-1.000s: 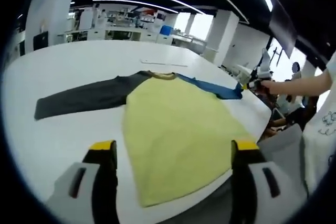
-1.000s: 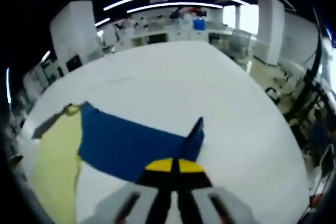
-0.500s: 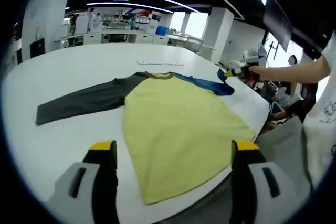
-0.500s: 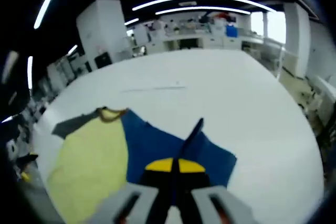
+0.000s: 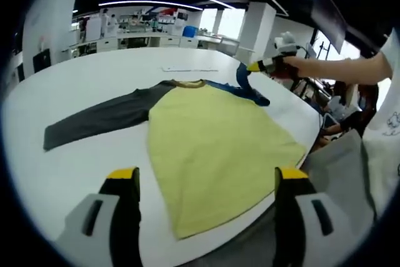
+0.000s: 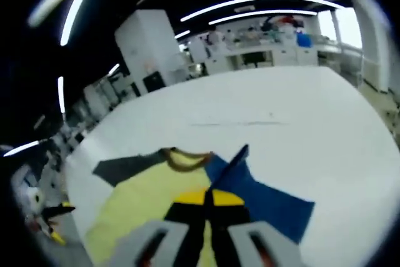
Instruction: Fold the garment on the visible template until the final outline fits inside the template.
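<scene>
The garment lies flat on the white table point(image 5: 75, 85), with a yellow body point(image 5: 212, 142), a brown collar point(image 5: 187, 83) and a dark grey sleeve point(image 5: 94, 120) stretched out to the left. Its blue sleeve point(image 5: 250, 92) is folded back toward the collar, cuff lifted off the table. My right gripper point(image 5: 257, 65) is shut on that cuff; in the right gripper view the closed tips point(image 6: 208, 197) pinch the blue sleeve point(image 6: 269, 198) over the yellow body point(image 6: 137, 217). My left gripper point(image 5: 206, 176) hangs open above the hem, holding nothing.
A thin pale line point(image 5: 190, 69) marks the table beyond the collar. A person's arm point(image 5: 337, 67) reaches in from the right, with their white shirt point(image 5: 384, 142) by the table's right edge. Desks and pillars stand in the room behind.
The right gripper has carried the blue cuff up and inward from the table's right side toward the collar, shortening the sleeve. The left gripper and the rest of the garment have stayed put.
</scene>
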### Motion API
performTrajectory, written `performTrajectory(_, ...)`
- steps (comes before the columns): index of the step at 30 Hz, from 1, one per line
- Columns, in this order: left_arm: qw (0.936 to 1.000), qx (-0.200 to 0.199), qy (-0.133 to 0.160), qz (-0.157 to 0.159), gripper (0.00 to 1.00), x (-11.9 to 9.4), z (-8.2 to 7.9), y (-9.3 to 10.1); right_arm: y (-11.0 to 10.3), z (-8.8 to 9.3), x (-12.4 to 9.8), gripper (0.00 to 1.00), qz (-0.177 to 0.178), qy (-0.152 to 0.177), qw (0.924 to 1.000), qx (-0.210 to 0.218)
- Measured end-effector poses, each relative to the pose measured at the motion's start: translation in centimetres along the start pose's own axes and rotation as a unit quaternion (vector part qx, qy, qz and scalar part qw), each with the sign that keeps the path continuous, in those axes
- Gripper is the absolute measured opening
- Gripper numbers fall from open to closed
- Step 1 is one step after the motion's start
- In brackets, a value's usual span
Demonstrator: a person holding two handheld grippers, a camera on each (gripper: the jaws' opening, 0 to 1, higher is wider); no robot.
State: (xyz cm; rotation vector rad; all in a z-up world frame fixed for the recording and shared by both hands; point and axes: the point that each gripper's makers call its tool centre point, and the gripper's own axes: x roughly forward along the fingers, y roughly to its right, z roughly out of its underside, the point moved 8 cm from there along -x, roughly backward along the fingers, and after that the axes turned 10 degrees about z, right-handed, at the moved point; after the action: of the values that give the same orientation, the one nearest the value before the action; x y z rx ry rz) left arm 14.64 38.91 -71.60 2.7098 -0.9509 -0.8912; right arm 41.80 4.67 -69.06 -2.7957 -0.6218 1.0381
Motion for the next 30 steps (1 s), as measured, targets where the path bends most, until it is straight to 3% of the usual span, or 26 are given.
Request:
performTrajectory(12,1.0000,-0.002,0.005,-0.002,0.86,0.3,0.0,-0.1,-7.1,-1.2,2.8,0.00,-0.072,-0.003,0.9965,-0.042)
performTrajectory(19,1.0000,-0.003,0.001,-0.004,0.85,0.3,0.1,-0.3,-10.8,-1.8,4.8,0.00,-0.102,-0.005,0.9937,-0.045)
performTrajectory(21,1.0000,-0.003,-0.002,-0.004,0.85,0.3,0.3,-0.3,-12.4,-1.3,5.0,0.00,-0.108,-0.003,0.9929,-0.050)
performTrajectory(30,0.9999,-0.012,-0.005,-0.006,0.85,0.0,0.8,-0.2,-16.2,0.3,7.7,0.00,-0.114,-0.011,0.9915,-0.061)
